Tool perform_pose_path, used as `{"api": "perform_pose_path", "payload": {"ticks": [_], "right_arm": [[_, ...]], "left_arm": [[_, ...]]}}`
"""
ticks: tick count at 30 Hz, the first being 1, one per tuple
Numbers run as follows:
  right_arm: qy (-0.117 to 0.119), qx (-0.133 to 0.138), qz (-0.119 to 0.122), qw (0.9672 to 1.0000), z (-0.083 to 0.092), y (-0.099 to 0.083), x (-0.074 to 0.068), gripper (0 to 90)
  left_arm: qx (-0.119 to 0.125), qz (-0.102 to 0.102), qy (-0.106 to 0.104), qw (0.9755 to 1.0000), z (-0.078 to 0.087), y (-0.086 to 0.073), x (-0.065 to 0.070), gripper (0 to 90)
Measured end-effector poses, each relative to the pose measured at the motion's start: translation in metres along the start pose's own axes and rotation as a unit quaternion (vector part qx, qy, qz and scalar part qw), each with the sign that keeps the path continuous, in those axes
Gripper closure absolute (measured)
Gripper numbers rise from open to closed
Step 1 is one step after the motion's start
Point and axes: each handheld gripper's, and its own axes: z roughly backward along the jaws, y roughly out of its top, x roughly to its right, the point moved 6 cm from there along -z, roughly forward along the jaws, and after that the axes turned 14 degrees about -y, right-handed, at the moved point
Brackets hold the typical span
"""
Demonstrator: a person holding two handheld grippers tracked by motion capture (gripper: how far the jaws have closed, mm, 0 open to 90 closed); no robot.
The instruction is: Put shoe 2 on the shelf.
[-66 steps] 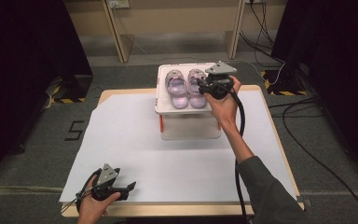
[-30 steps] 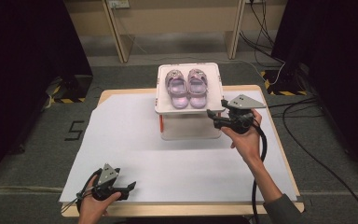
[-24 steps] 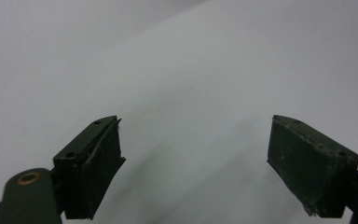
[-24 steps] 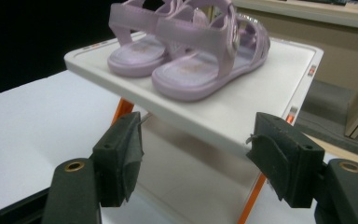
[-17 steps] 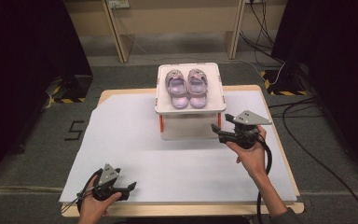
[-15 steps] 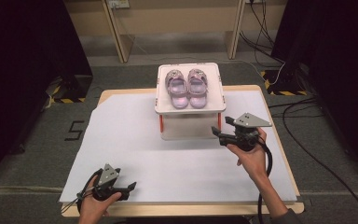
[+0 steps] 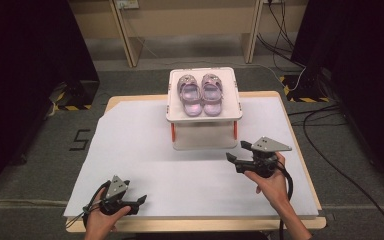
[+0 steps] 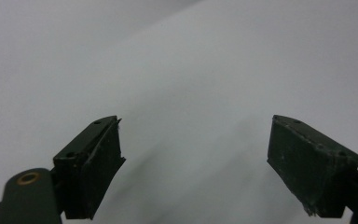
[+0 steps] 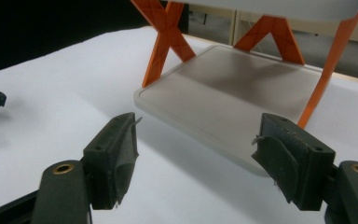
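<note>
- White paper covers the tabletop (image 7: 145,145) at the near edge, and the left tool (image 7: 139,202) rests there in the person's left hand (image 7: 102,220), in the same spot as in the earlier high views. The left gripper view shows its jaws spread wide over bare paper, nothing between them.
- Further in, on the right side, the right tool (image 7: 230,158) now hangs low over the paper, in front of and to the right of the white stand (image 7: 204,112). About two seconds ago it was up at the pair of purple sandals (image 7: 200,93) on the stand's top shelf; since then it has drawn back toward the person and sunk.
- Its jaws have just been opening further. The right gripper view shows them apart and empty, pointed at the stand's lower shelf (image 9: 228,100) and orange legs (image 9: 161,39).
- Farthest back, the sandals sit side by side on the top shelf, toes pointing away, touched by neither tool. They look to lie just as they did a second ago.
- My reading: the placing of the sandals on the stand is likely finished, and the right hand (image 7: 272,182) is pulling away to rest. Nothing more seems to need a grip, unless the pair should be straightened.
</note>
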Motion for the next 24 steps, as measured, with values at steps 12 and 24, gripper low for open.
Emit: {"api": "perform_pose_path", "payload": {"ticks": [12,24], "right_arm": [[0.012,-0.031,-0.003,0.9994,0.002,-0.034,-0.006,28.8],[0.023,-0.043,0.004,0.9988,0.009,-0.054,-0.017,23.2]], "left_arm": [[0.002,0.001,-0.001,1.0000,0.000,0.000,0.000,16.8],[0.003,0.000,-0.002,1.0000,0.000,0.001,0.001,16.9]]}}
